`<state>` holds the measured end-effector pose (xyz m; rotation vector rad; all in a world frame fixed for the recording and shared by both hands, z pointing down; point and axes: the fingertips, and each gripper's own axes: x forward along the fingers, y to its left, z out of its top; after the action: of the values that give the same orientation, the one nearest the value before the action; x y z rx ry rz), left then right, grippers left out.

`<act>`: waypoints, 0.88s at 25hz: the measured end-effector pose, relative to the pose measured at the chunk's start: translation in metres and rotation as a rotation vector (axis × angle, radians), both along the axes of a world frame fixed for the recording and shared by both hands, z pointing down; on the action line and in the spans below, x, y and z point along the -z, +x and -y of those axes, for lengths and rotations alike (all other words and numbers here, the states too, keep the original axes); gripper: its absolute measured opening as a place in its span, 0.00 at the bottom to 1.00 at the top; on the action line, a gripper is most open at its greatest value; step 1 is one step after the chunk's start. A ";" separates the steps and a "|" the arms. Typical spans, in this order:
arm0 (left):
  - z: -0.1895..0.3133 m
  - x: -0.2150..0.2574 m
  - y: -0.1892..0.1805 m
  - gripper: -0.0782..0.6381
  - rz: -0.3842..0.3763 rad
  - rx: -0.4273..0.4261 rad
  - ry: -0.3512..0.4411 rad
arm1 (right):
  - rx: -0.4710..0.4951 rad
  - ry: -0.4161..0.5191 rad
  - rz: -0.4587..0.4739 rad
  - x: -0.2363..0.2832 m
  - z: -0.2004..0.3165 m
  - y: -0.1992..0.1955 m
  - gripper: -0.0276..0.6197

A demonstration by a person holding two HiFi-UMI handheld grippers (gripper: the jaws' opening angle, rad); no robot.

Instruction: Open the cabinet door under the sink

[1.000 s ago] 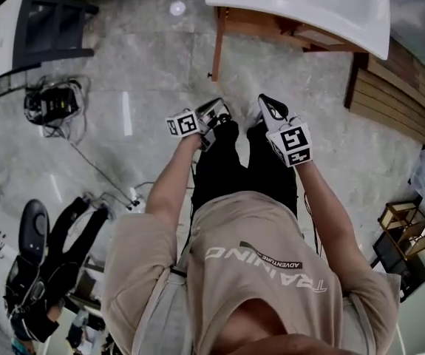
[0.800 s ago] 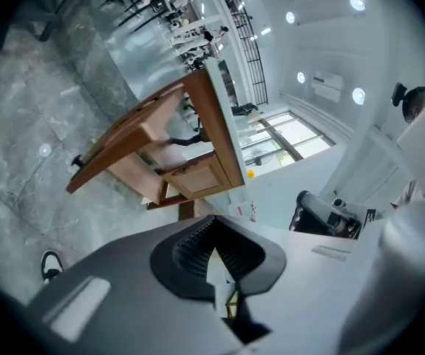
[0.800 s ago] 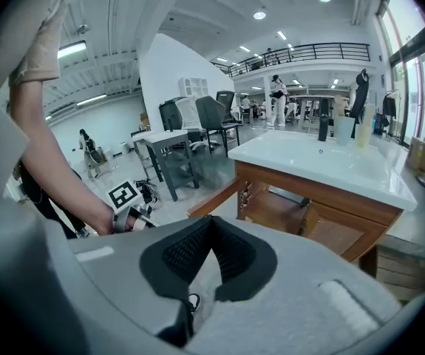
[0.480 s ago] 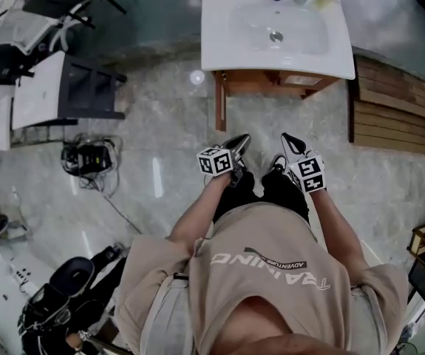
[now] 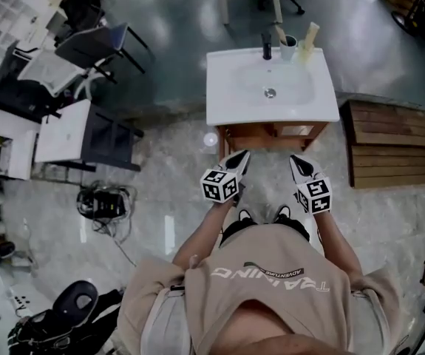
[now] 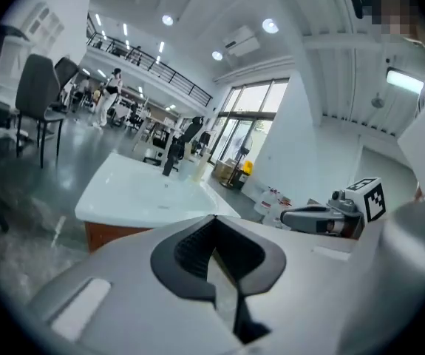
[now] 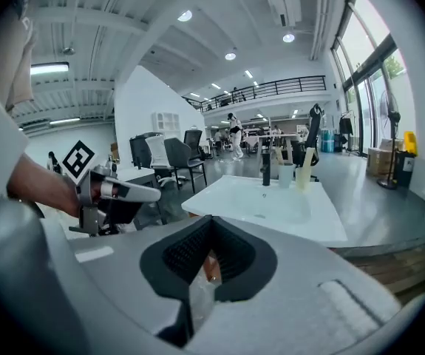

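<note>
A person stands on a grey stone floor (image 5: 160,198) and looks down at a white sink (image 5: 271,87). The sink is straight ahead, a little way off. A brown wooden cabinet (image 5: 230,135) stands right under the sink. From above, only a thin strip of its front shows, so the cabinet door cannot be made out.

The person holds the left gripper (image 5: 240,157) out in front, pointing at the left part of the cabinet. Its jaws are pressed together and hold nothing. In the left gripper view, the black pads meet at the tip of the left gripper (image 6: 212,224), and the sink (image 6: 138,191) lies past them.

The right gripper (image 5: 296,161) is next to it and points at the right part of the cabinet. Its jaws are also pressed together and hold nothing. In the right gripper view, the pads of the right gripper (image 7: 211,228) meet at the tip, and the sink (image 7: 271,205) is beyond them.

Both grippers are near the cabinet but do not touch it. The two grippers are apart from each other.

At the far edge of the sink stand a black tap (image 5: 266,49), a cup (image 5: 287,48) and a pale bottle (image 5: 310,34). To the right of the sink, brown wooden boards (image 5: 397,143) lie on the floor. To the left stands a white desk (image 5: 60,132), with dark chairs (image 5: 86,46) farther away.
</note>
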<state>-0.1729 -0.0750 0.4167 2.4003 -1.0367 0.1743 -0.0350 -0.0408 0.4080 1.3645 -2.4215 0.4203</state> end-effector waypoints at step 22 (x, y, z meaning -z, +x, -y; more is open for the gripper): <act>0.021 0.163 -0.021 0.13 0.092 0.070 0.372 | 0.062 0.274 0.003 0.133 0.032 0.001 0.05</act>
<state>-0.1942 -0.0956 0.2532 2.7006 -1.2892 0.0716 -0.0340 -0.0728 0.2746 1.3885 -2.5904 0.0756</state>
